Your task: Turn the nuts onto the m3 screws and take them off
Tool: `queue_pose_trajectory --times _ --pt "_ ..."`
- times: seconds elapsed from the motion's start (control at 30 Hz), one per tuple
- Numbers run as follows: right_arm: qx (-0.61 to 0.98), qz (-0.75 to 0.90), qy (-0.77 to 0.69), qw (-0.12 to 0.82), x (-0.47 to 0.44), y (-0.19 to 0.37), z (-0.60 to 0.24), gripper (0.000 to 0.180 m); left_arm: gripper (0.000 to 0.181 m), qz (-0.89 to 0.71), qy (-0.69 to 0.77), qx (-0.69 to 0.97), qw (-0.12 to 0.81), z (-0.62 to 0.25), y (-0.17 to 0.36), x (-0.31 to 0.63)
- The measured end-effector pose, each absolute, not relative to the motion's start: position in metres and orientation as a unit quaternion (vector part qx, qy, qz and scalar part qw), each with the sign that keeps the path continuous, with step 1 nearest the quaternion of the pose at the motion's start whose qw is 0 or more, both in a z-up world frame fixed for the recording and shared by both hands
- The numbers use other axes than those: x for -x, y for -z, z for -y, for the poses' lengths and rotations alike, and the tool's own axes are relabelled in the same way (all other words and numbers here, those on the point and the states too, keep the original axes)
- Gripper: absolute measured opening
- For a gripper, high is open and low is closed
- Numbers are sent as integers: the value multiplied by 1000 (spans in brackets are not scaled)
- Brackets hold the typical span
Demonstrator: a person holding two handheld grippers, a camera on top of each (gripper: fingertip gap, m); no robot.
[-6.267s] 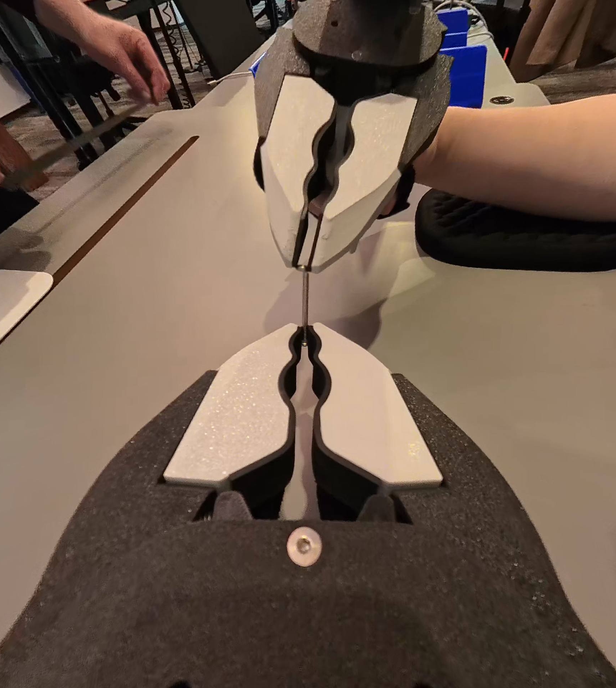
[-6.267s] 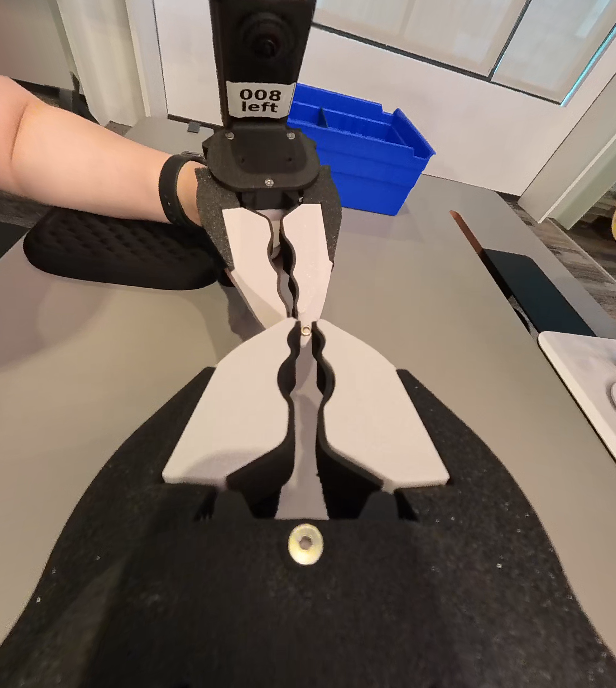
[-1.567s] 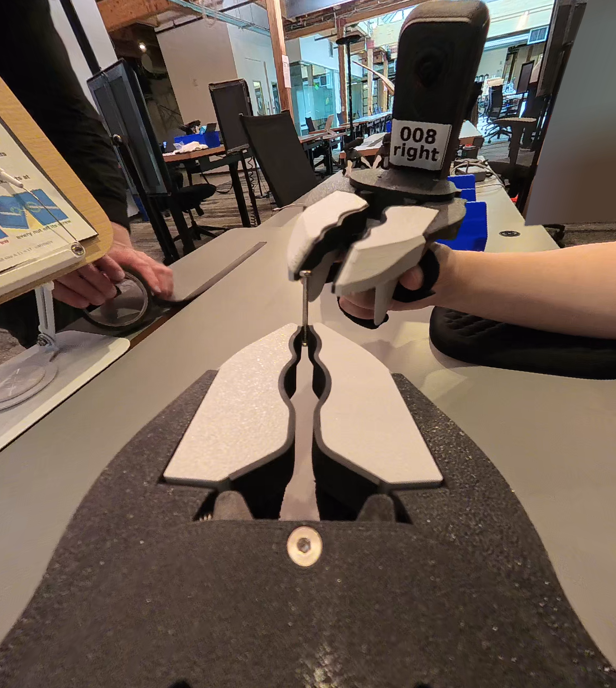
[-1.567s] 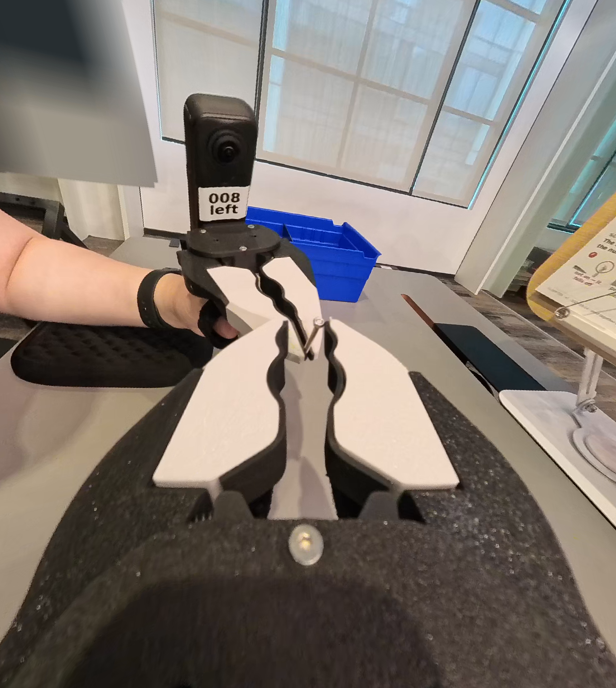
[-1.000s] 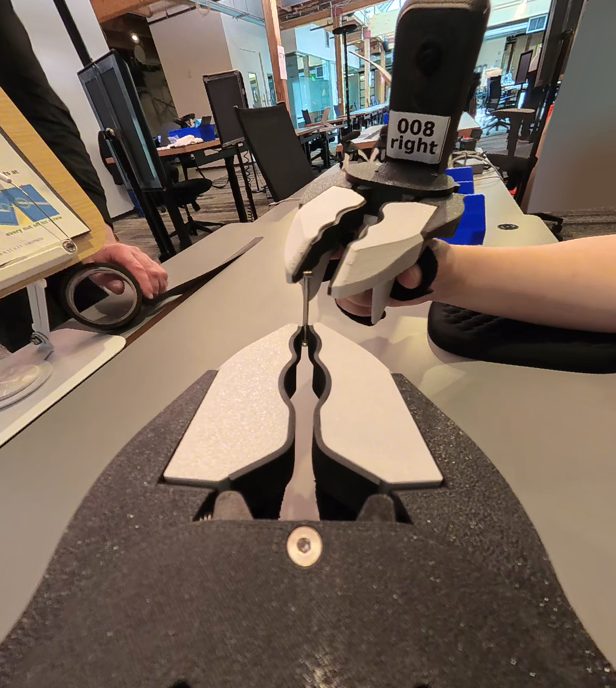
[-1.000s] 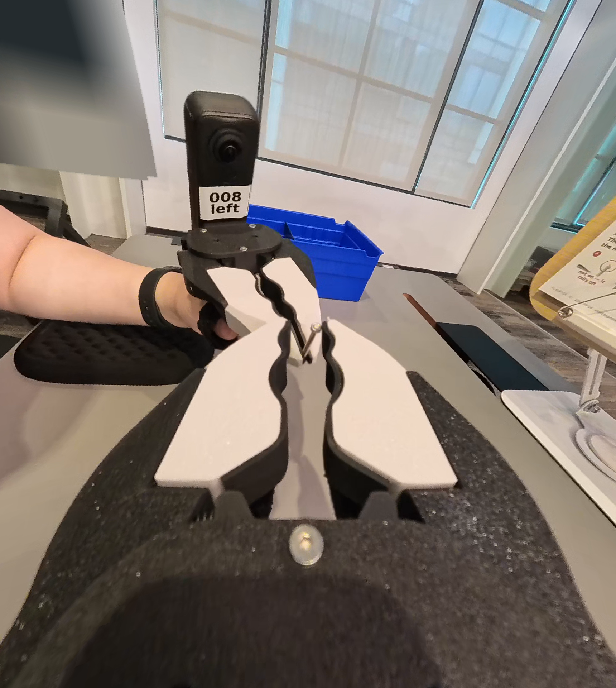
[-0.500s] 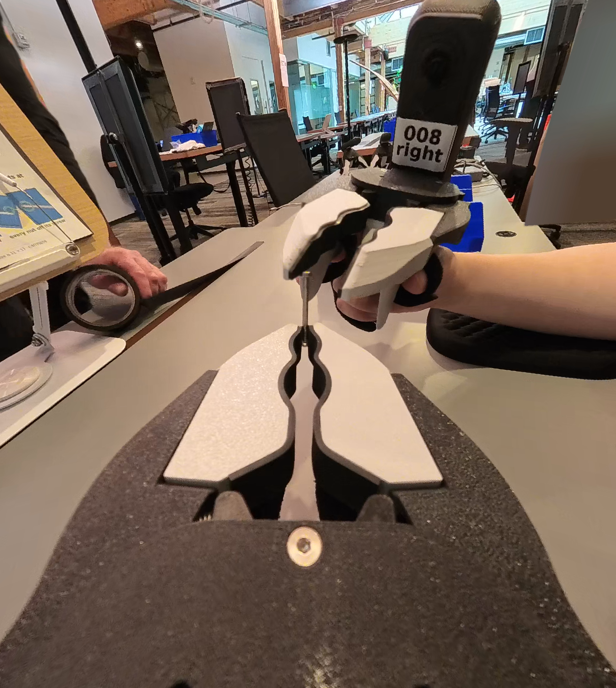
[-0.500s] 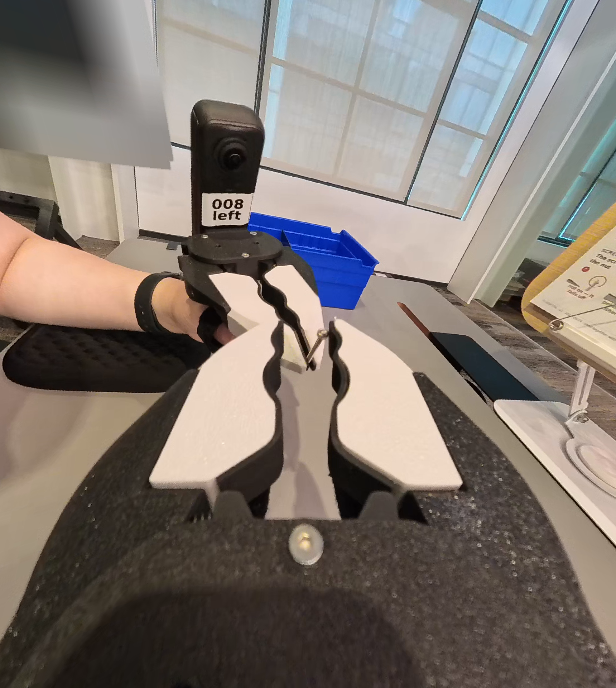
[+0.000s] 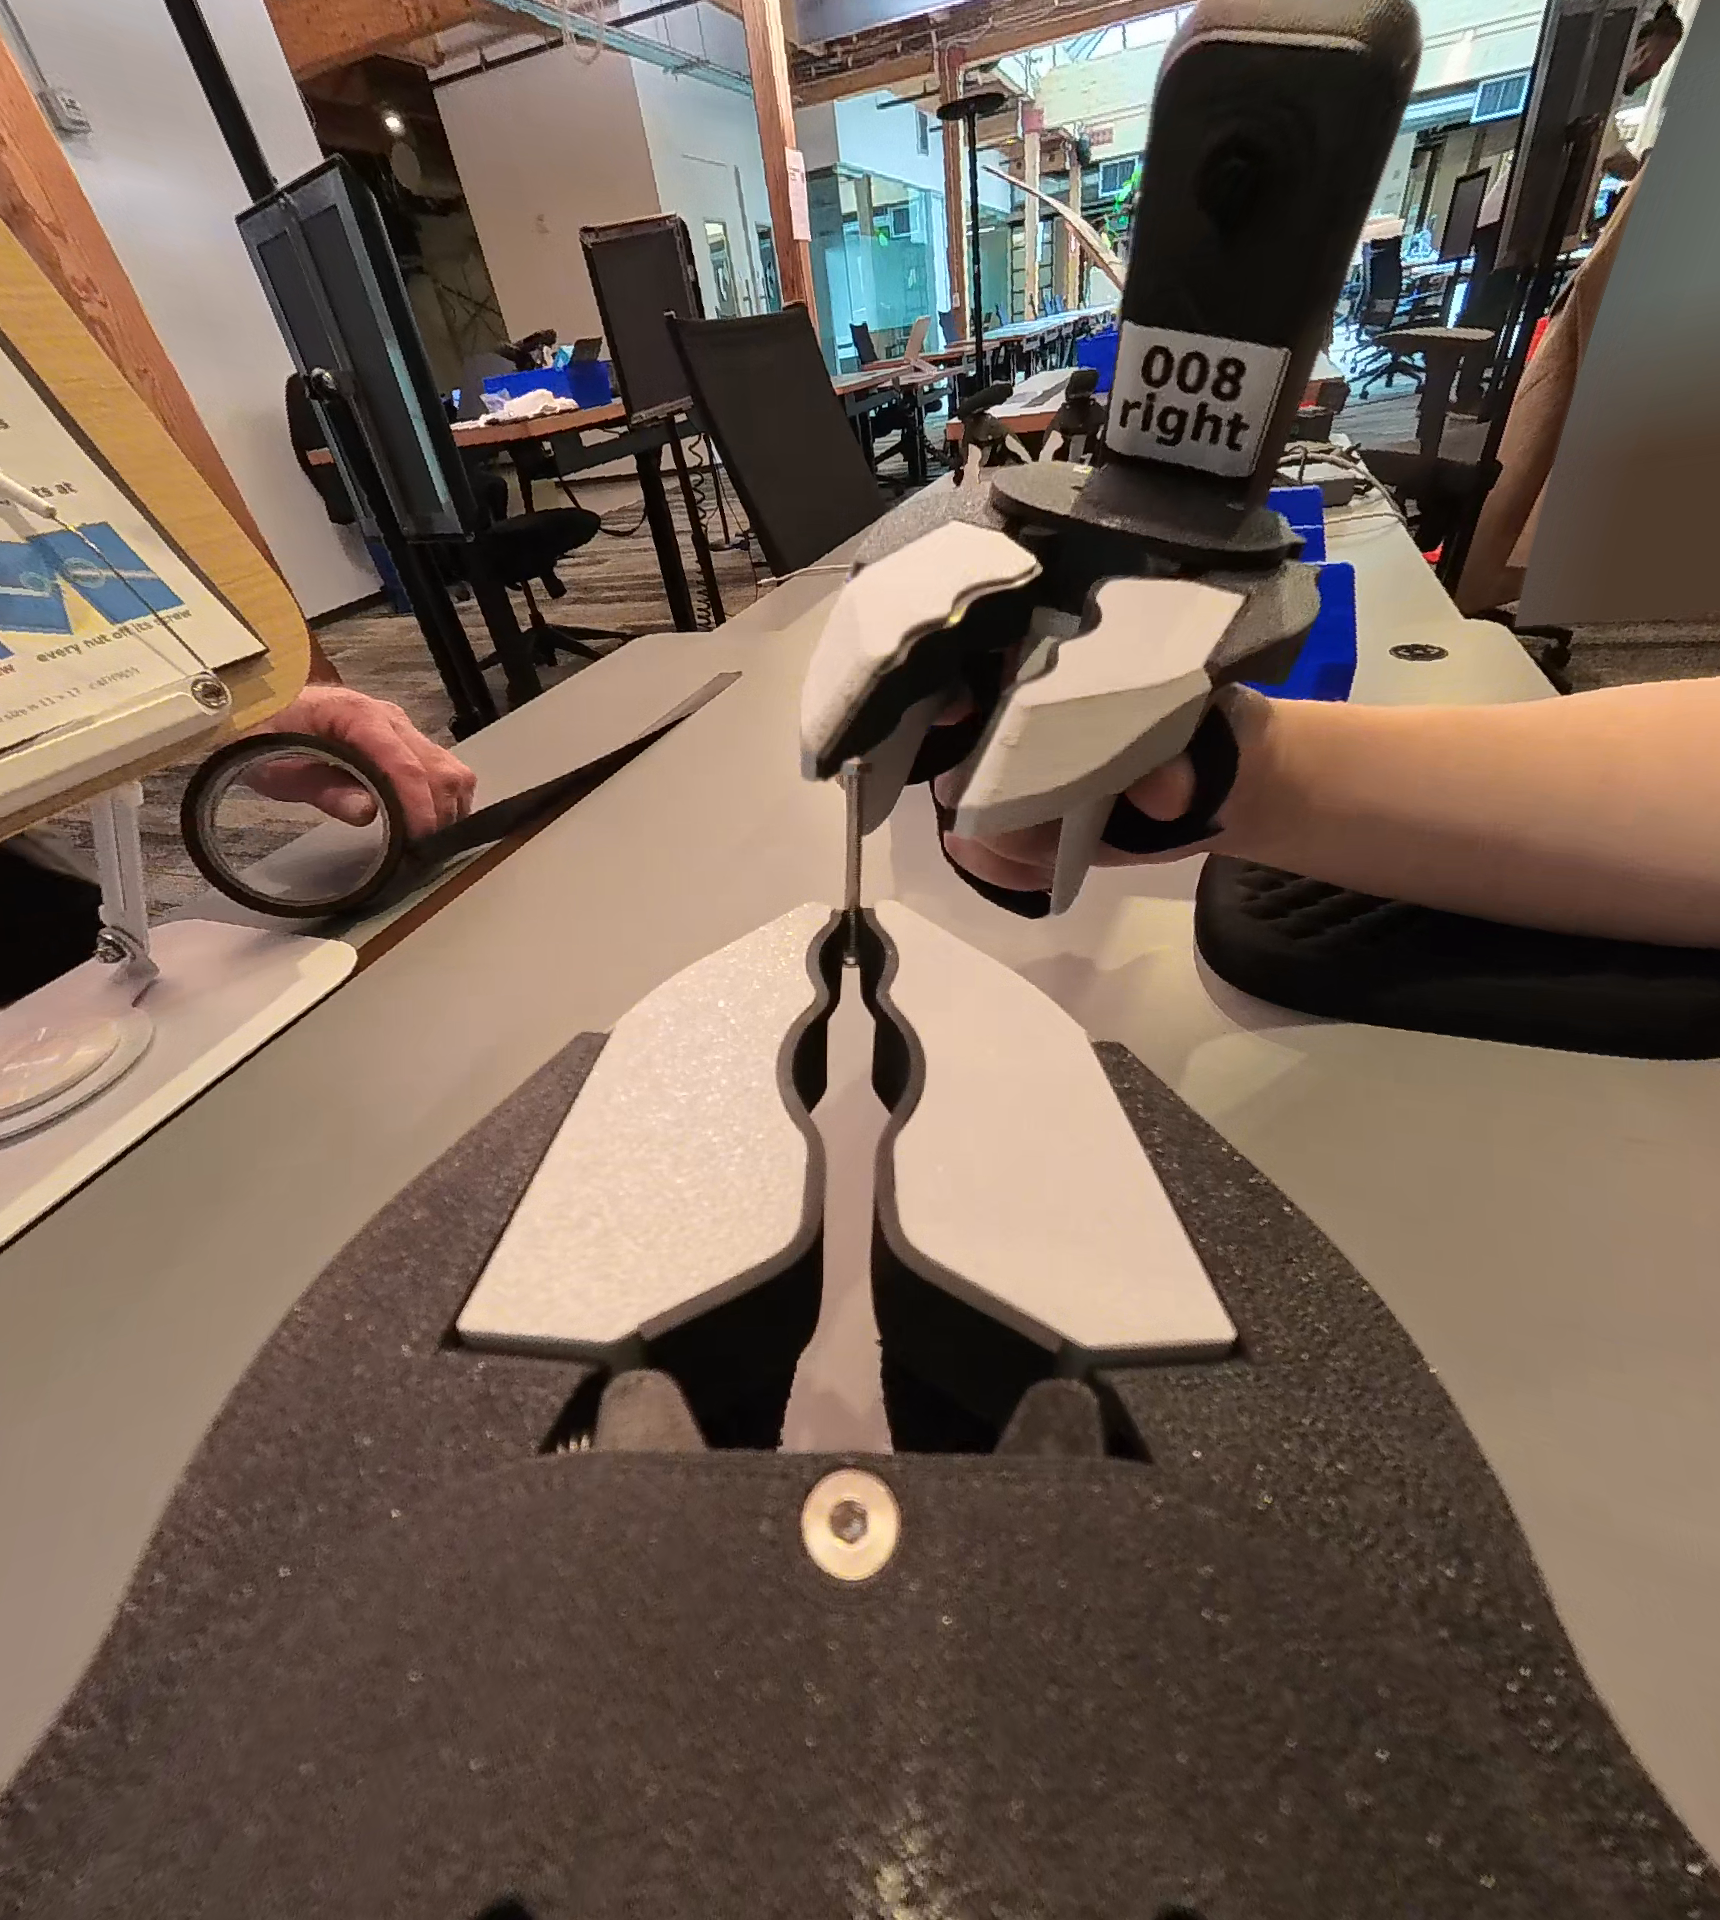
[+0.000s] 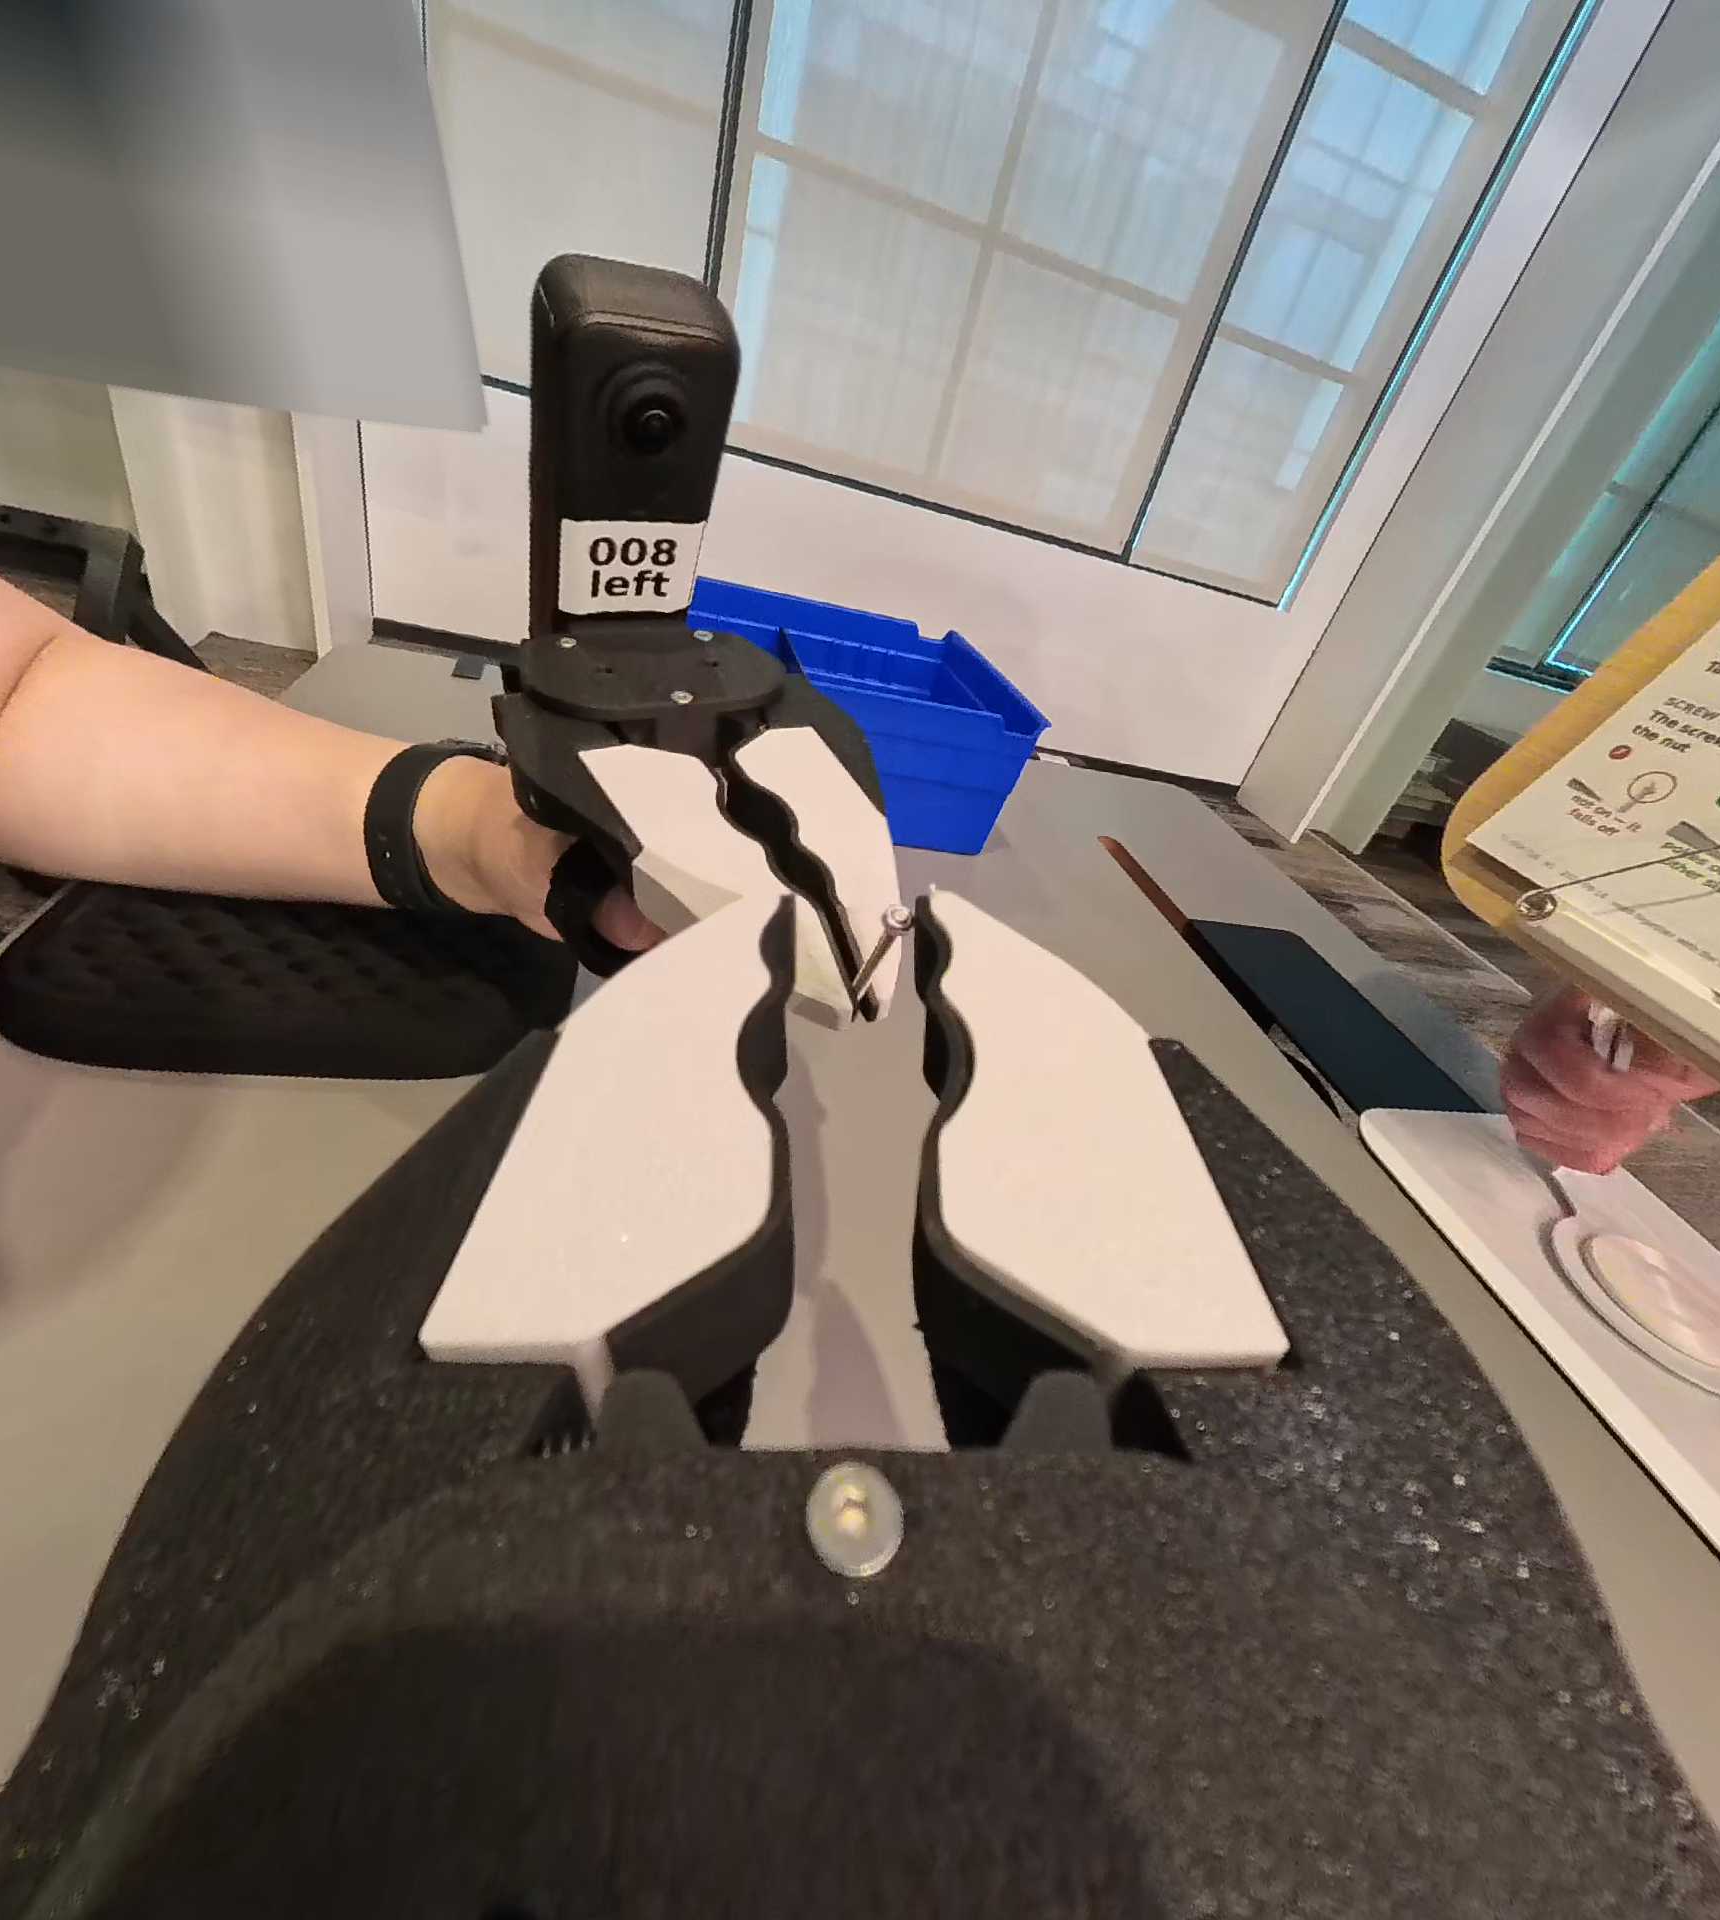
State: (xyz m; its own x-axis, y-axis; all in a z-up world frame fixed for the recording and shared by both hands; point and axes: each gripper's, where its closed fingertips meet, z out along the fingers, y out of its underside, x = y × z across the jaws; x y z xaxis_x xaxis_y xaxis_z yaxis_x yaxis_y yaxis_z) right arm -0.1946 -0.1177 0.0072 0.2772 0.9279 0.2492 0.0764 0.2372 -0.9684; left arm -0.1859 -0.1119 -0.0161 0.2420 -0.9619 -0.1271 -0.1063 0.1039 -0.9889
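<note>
The m3 screw (image 9: 852,844) stands upright above the grey table (image 9: 544,935), its lower end pinched between the closed tips of the left gripper (image 9: 851,918). The right gripper (image 10: 856,904) has its fingers spread apart around the screw's head, not clamping it

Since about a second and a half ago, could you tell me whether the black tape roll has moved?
Yes: the tape roll has tipped from lying flat up onto its edge, and it now sits slightly nearer the white stand base.
</note>
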Motion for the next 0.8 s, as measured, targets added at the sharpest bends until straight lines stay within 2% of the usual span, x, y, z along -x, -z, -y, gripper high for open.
queue_pose_trajectory --times 0.17,0.33,0.8 --pt "514 485 -357 611 189 -8 116 15 2 -482 381 552 564 111 15 186" --pt "509 475 -356 623 191 -13 116 21 2 -484 381 552 562 112 17 184" --pt "505 477 -366 619 190 -13 118 19 2 -483 381 553 562 112 16 182"
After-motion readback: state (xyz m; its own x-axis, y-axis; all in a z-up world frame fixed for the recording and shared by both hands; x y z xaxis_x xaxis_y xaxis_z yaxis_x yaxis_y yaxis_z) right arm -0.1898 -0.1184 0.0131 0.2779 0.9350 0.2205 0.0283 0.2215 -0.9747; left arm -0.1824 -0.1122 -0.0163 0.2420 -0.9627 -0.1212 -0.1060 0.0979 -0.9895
